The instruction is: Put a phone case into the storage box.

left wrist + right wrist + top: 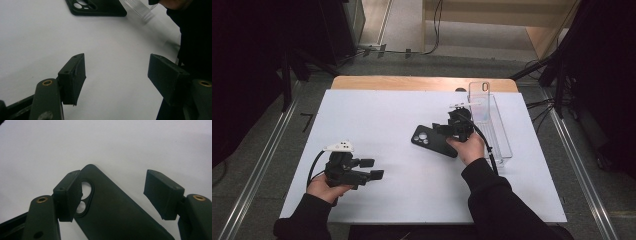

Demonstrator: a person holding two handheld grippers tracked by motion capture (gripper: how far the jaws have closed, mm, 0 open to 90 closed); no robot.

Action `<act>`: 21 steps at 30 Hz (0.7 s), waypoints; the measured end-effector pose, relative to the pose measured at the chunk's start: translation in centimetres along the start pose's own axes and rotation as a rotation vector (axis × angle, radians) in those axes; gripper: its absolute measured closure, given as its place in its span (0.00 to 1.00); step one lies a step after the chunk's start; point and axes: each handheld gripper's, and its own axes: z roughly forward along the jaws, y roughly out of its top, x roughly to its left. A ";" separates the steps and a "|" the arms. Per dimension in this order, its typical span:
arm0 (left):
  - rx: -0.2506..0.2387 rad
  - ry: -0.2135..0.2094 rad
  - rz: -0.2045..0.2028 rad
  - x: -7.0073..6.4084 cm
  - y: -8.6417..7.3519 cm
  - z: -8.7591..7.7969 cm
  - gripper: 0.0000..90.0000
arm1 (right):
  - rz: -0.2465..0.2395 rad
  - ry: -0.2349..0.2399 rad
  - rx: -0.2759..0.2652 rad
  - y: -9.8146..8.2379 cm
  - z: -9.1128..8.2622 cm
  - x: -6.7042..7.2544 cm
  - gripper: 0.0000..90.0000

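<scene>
Currently the right gripper (113, 195) stands over the black phone case (434, 141) lying flat on the white worktop (377, 120), jaws apart astride it and gripping nothing, so the grasp step is in hand; next, close squarely across its edges.

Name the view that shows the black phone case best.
The high view: the whole black case lies flat by the right gripper. The right gripper view shows part between open jaws; the left gripper view catches its camera end.
</scene>
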 end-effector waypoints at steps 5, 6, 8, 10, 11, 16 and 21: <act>0.000 0.000 -0.001 0.0 0.0 0.0 0.34 | -0.006 -0.051 -0.005 0.0 1.1 0.0 0.37; 0.000 0.000 -0.001 0.0 0.0 0.0 0.34 | -0.007 -0.057 -0.004 0.0 1.3 -0.1 0.41; -0.001 -0.002 0.002 0.0 0.0 0.0 0.34 | 0.000 -0.066 0.009 0.0 1.5 -0.1 0.51; -0.001 -0.002 0.003 0.0 0.0 0.0 0.34 | 0.013 -0.075 0.022 0.0 1.8 -0.2 0.60; -0.001 -0.002 0.001 0.0 0.0 0.0 0.34 | 0.016 -0.078 0.025 -0.1 1.9 -0.3 0.67; -0.001 -0.002 0.005 -0.1 0.0 0.0 0.34 | 0.089 -0.105 0.056 -0.2 2.6 -0.9 0.90; -0.001 -0.002 0.006 -0.1 0.0 0.0 0.34 | 0.081 -0.136 0.050 -0.4 3.0 -0.9 0.97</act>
